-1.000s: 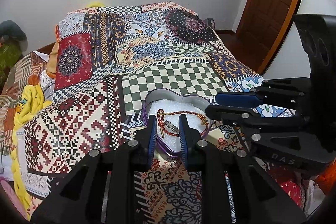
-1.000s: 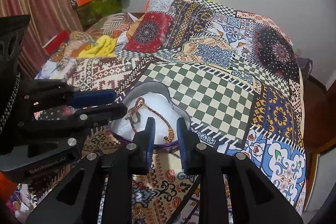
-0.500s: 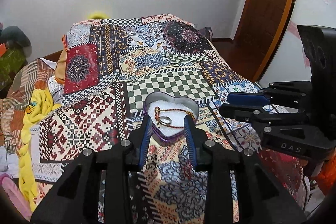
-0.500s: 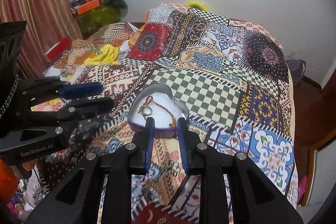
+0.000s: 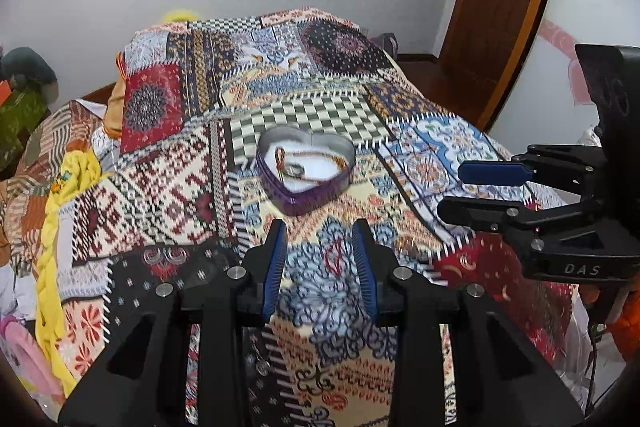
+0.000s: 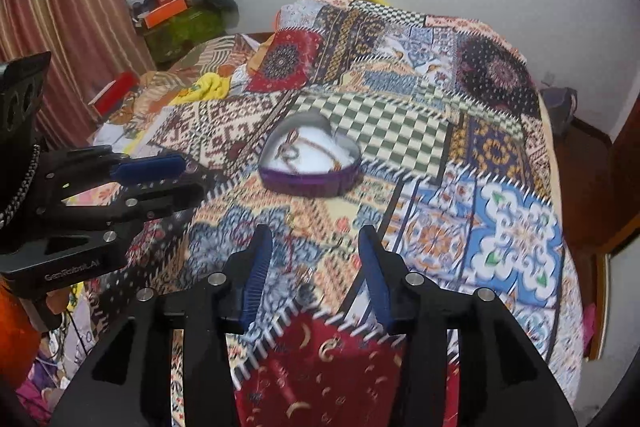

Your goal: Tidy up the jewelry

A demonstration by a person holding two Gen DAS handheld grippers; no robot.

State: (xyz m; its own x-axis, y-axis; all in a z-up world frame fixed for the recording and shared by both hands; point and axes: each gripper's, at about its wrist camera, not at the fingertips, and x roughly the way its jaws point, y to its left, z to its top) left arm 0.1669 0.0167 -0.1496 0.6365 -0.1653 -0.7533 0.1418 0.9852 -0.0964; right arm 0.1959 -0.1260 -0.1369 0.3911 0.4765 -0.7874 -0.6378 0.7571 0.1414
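Jewelry, a red-and-gold beaded cord [image 5: 316, 163] looped with a small metal ring, lies inside a heart-shaped purple tin [image 5: 306, 169] with a white lining. The tin sits on the patchwork bedspread [image 5: 168, 163], near the green-and-white checkered patch.

Left of the tin, a yellow cloth [image 5: 60, 211] trails along the bed's edge. In front of the tin, the left hand-held gripper [image 5: 320, 267] hangs above the bedspread, jaws apart and empty. Right of the tin, the right hand-held gripper [image 6: 316, 267] is likewise apart with nothing between its pads.

A second ago both sat close over the tin, jaws nearly together. Since then both have drawn back from it and their jaws have just been opening. The cord now rests free in the tin, so this piece looks put away.
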